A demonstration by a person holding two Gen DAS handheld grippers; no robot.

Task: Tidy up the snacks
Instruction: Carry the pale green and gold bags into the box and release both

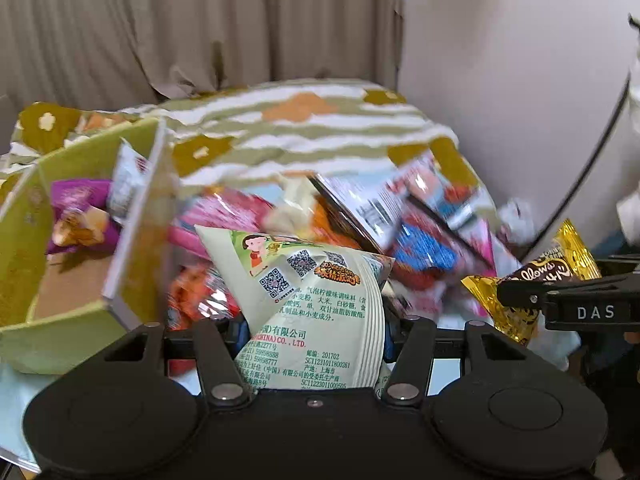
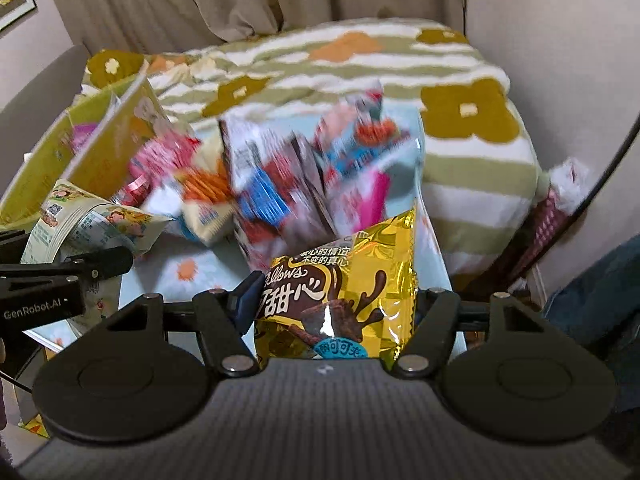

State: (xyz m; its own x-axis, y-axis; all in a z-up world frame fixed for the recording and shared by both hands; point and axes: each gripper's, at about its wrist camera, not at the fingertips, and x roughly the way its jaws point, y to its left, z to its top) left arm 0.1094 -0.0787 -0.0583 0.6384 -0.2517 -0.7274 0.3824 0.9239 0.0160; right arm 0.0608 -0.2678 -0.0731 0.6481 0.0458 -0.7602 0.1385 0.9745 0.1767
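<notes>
Now the left gripper [image 1: 316, 328] has its fingers pinching a pale green snack packet [image 1: 308, 308] printed with a cartoon child and square codes, raised above the pile of snacks [image 1: 360, 216] on the flowered blanket [image 1: 304, 128]. Just to its left stands an open yellow-green box [image 1: 76, 240] holding a purple wrapped snack [image 1: 80, 216]. The right gripper [image 2: 332, 304] pinches a gold chocolate packet [image 2: 344, 292] between its fingers, held over the same blurred pile, near the other gripper.
</notes>
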